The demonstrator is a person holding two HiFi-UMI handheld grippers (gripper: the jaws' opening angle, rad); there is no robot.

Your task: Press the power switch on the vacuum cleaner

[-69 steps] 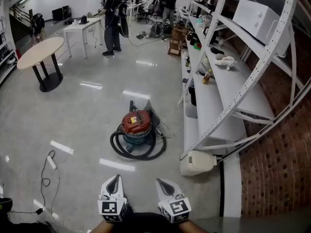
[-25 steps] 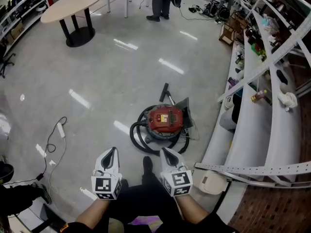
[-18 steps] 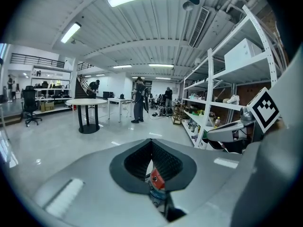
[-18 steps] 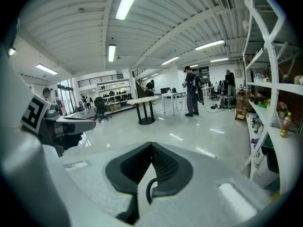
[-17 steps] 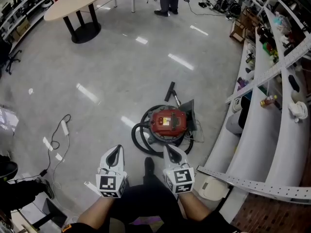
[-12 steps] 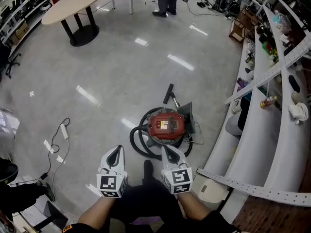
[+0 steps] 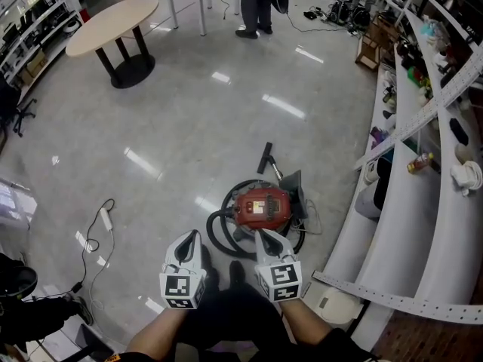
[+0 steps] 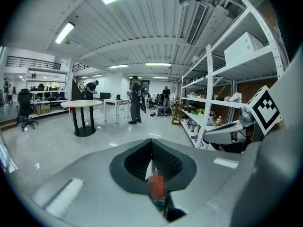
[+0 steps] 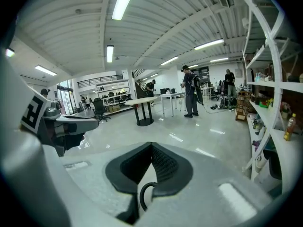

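Closed on nothing at the left gripper (image 7: 192,237), pads meeting at the tip; likewise closed and empty at the right gripper (image 7: 261,237); held side by side, low and near, pointing away over the floor (image 7: 173,127).

Just beyond the right gripper's tip, the red vacuum cleaner (image 7: 260,206), ringed by its black hose (image 7: 217,231), with the floor nozzle (image 7: 265,158) lying on its far side; not touched by either gripper.

Compared with a few seconds ago, much closer to the vacuum cleaner: then well ahead in the middle of the floor, now almost under the tips, and looked at more steeply from above; grippers kept closed throughout. Judged from that: approach nearly done, press not yet made; closed jaws suited to poking a button. Cannot pick out the switch itself on the red top.

To the right, long white shelves (image 7: 423,225) with bottles and oddments; to the left, a power strip (image 7: 106,219) and its cable; far left, a round table (image 7: 113,25).

Writing: a pale label on the vacuum cleaner's lid, print too small to read; only black square markers on the gripper cubes; no brand legible anywhere.
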